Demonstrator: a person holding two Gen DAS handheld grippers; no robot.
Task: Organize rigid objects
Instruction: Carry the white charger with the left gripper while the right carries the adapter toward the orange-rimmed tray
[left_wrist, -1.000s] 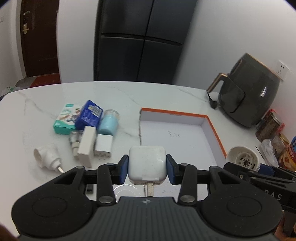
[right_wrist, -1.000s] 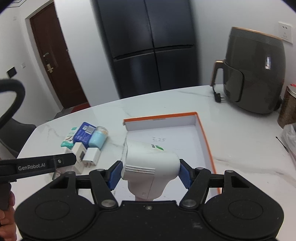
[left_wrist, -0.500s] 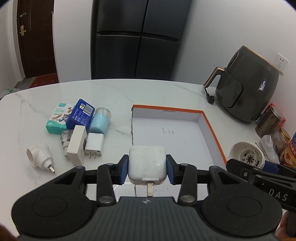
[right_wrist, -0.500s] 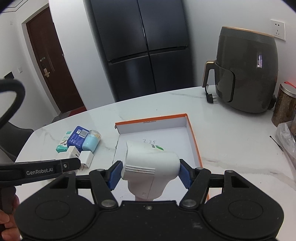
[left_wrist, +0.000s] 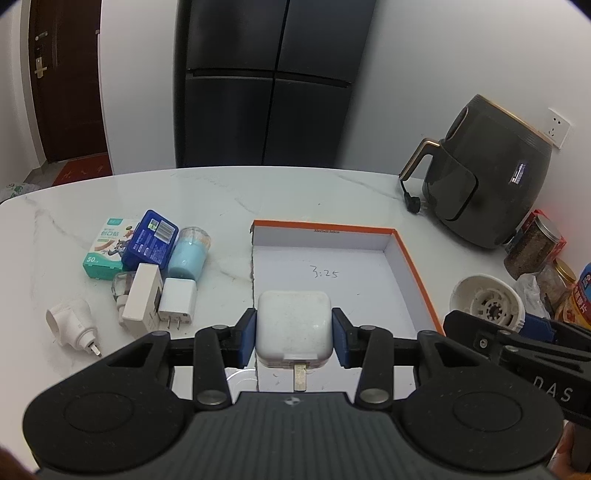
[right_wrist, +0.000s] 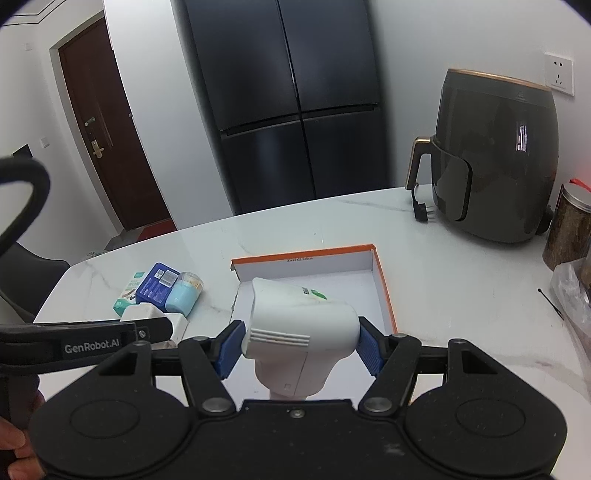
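Observation:
My left gripper (left_wrist: 293, 332) is shut on a white square charger (left_wrist: 293, 325), held above the near edge of the orange-rimmed white box lid (left_wrist: 413, 273). My right gripper (right_wrist: 297, 349) is shut on a white plug-in device with a green mark (right_wrist: 299, 321), held above the same box (right_wrist: 384, 284). The box holds nothing. On the table left of it lie a white adapter (left_wrist: 72, 326), a white power block (left_wrist: 142, 297), a small white charger (left_wrist: 177, 301), a light blue jar (left_wrist: 188, 253), a blue box (left_wrist: 149, 240) and a teal box (left_wrist: 107, 247).
A dark air fryer (left_wrist: 487, 184) stands at the back right, its plug (left_wrist: 412, 203) on the marble table (left_wrist: 221, 199). A white round part (left_wrist: 487, 301) and jars (left_wrist: 535, 243) sit at the right edge. A black fridge (left_wrist: 269, 81) stands behind.
Both grippers have risen and pulled back from the table with their objects still held; the box and the pile look farther away. Nothing was let go.

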